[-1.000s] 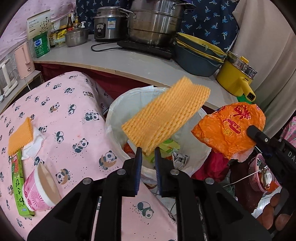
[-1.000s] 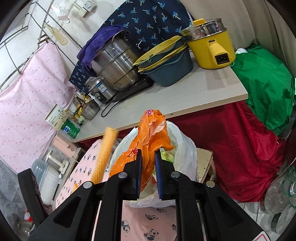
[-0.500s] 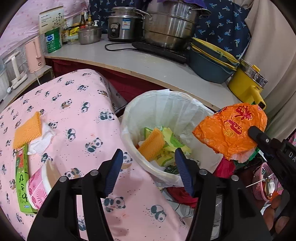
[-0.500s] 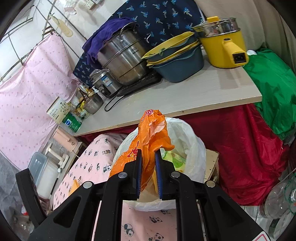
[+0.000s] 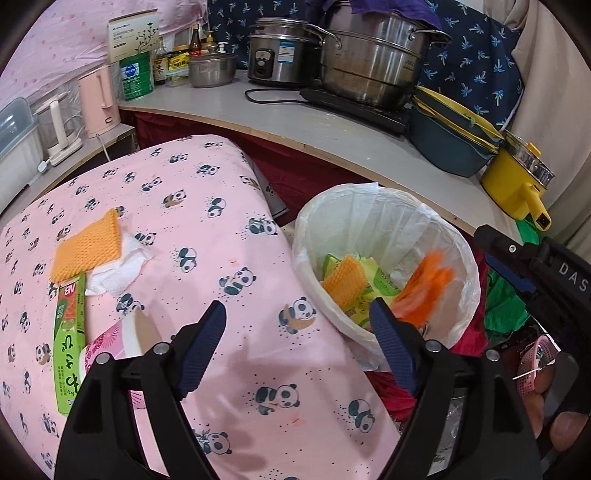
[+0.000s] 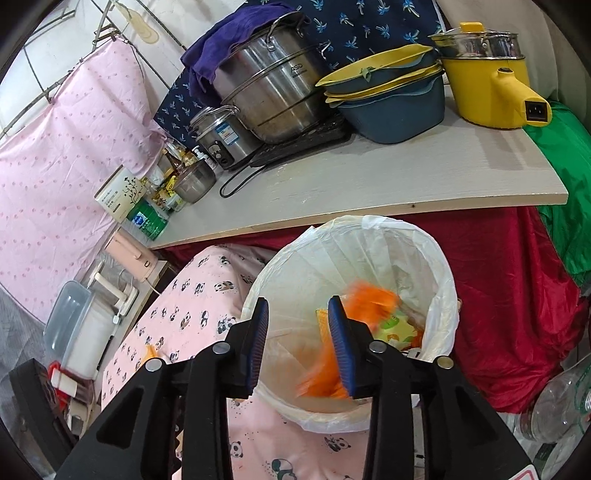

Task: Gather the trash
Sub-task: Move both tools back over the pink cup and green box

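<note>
Bright, even light; fisheye bends the edges; the orange bag (image 6: 369,299) is motion-blurred.

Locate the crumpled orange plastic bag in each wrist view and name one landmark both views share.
Left wrist view: the crumpled orange plastic bag is a blur inside the white-lined trash bin, right of centre.
Right wrist view: it blurs inside the same bin, lower centre.
Shared landmark: the yellow electric pot on the counter.

Pink cloth (image 5: 207,221) with black-white panda print, lower left. White bin liner (image 5: 388,225), centre right; blurred orange bag (image 5: 424,288) inside. Orange waffle-textured pad (image 5: 86,245) and green carton (image 5: 70,343), left. Yellow pot (image 6: 487,88), upper right. Navy cloth (image 6: 362,26) with blue palm print, top.
</note>
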Demonstrator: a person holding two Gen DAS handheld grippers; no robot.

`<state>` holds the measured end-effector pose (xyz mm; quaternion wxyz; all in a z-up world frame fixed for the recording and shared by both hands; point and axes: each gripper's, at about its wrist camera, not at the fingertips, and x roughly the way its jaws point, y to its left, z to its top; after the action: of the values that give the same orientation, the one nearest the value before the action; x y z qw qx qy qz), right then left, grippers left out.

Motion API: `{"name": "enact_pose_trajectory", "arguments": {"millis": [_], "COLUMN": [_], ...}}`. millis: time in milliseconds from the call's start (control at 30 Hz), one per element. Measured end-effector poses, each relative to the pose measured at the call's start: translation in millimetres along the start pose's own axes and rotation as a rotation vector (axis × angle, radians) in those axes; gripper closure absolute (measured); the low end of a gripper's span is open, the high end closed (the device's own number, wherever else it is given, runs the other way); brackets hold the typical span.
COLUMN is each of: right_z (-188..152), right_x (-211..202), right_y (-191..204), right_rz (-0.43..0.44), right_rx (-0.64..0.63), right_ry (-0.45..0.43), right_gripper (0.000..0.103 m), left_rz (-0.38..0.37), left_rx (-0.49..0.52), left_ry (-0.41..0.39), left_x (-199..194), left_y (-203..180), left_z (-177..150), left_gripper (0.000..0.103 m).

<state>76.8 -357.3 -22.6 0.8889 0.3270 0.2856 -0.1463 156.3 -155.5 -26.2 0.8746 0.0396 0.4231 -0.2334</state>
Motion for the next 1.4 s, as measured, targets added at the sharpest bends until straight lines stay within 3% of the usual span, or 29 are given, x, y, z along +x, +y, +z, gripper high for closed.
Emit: {"name": "enact_pose_trajectory", "arguments": {"millis": [167, 300, 667, 933, 1400], "right_z": [-3.5, -7.7, -30.2, -62.8, -123.3], "right_x": [-2.8, -7.0, -8.5, -5.7, 20.7], "right_y": [11.2, 23.2, 60.6, 88.1, 122.2], "right_rz": [0.01, 0.016, 0.065, 0.121, 0.152], "right_rx": [-0.021, -0.036, -0.088, -0.117, -0.15], "right_ry": [0.007, 0.002, 0.045, 0.122, 0.269], "right_gripper": [0.066, 0.057, 0.048, 0.046, 0.04], "left_rz": [0.016, 0.025, 0.071, 0.119, 0.185], "left_rx": [-0.016, -0.037, -0.106, -0.2, -0.279], "left_ry": [-0.003, -0.001, -0.02, -0.024, 0.026], "left_x": [-3.6, -7.0, -31.7, -51.0, -61.7], "left_y": [10.5, 20.2, 57.9, 106.4, 169.2], "left_z": [-3.0, -5.2, -17.6, -36.3, -82.3], "left_gripper": [0.022, 0.022, 0.015, 0.013, 0.01]}}
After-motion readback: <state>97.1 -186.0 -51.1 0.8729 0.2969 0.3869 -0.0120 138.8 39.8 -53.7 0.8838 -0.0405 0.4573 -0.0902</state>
